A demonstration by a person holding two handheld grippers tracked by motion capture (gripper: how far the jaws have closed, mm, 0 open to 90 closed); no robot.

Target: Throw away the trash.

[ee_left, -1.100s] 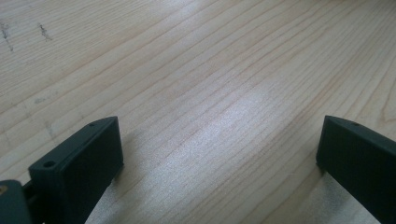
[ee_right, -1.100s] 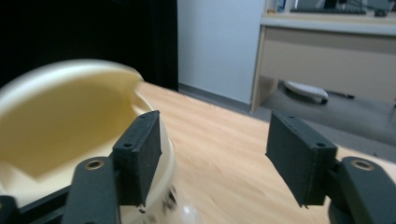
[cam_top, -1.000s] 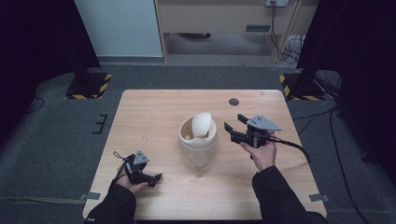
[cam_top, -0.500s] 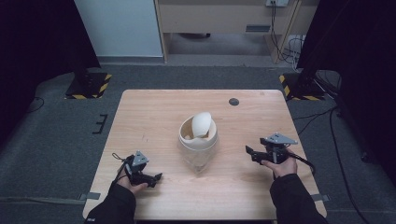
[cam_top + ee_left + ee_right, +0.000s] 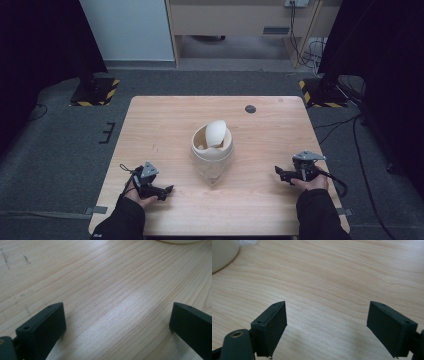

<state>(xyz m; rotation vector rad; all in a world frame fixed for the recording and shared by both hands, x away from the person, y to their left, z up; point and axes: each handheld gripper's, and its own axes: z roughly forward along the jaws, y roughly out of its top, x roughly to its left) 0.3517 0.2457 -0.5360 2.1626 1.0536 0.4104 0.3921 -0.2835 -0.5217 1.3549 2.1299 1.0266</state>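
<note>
A light wooden table [image 5: 165,125] carries a cream bowl [image 5: 212,147] at its centre, a pale egg-shaped piece [image 5: 216,133] leaning inside. The left gripper [image 5: 167,190] and right gripper [image 5: 278,171] rest near the front corners, jaws wide apart, empty.

My high view sits above the near side, looking forward and down, far enough to take in the whole desk [image 5: 165,130] plus floor beyond. My left gripper view rides low, close to the wood, looking out between its own fingers [image 5: 42,327]; pale bowl [image 5: 178,241] edge at top right. My right gripper view is equally low and close, same bowl at top left. All three views share the desk surface and bowl.
</note>
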